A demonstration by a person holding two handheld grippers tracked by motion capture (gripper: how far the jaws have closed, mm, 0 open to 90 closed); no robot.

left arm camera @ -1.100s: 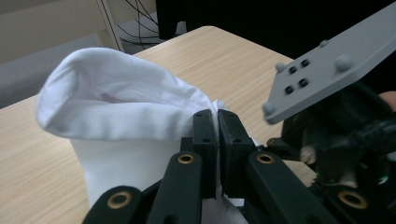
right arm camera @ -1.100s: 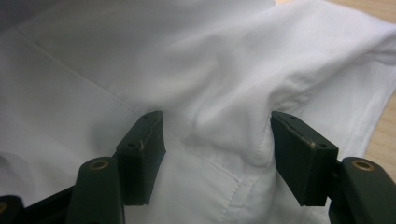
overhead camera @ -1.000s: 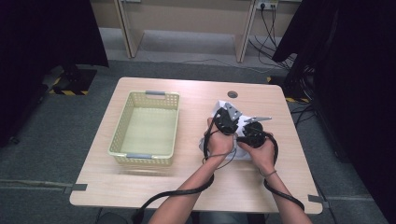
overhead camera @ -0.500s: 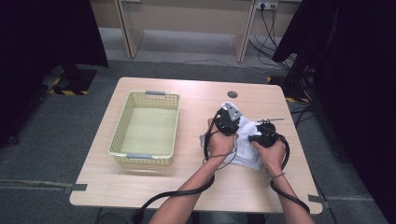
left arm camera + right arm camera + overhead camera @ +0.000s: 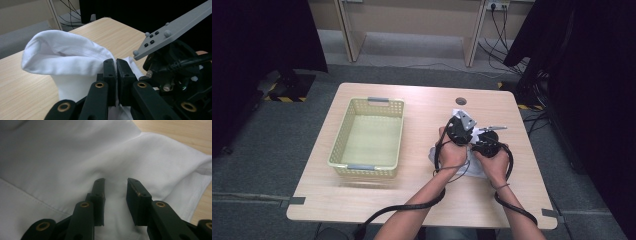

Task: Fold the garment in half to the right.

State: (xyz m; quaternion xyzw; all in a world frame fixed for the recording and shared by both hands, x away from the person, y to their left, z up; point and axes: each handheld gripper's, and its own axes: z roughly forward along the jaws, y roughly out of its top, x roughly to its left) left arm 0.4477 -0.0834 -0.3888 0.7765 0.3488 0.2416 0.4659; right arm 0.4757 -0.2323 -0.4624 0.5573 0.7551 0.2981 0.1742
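A white cloth [image 5: 477, 168] lies crumpled on the right half of the table [image 5: 422, 105], under both hands. My left gripper [image 5: 458, 134] points down into it. In the left gripper view its jaws [image 5: 116, 62] are pressed together on the cloth [image 5: 65, 55], which rises behind them in a puffed fold. My right gripper [image 5: 486, 142] sits close beside it on the right, and its body [image 5: 172, 65] also shows in the left gripper view. The right gripper [image 5: 115, 182] has just been opening; a soft ridge of cloth [image 5: 62, 150] lies between the parted pads.
A pale yellow plastic basket [image 5: 339, 145] with nothing in it stands on the left half of the table. A round cable hole [image 5: 460, 101] sits behind the cloth. Black cables trail from both grippers over the near table edge. Dark curtains flank the table.
The right gripper shifted a little to the right, then came back close to the left one. The left gripper stayed where it was, still pinching the cloth.
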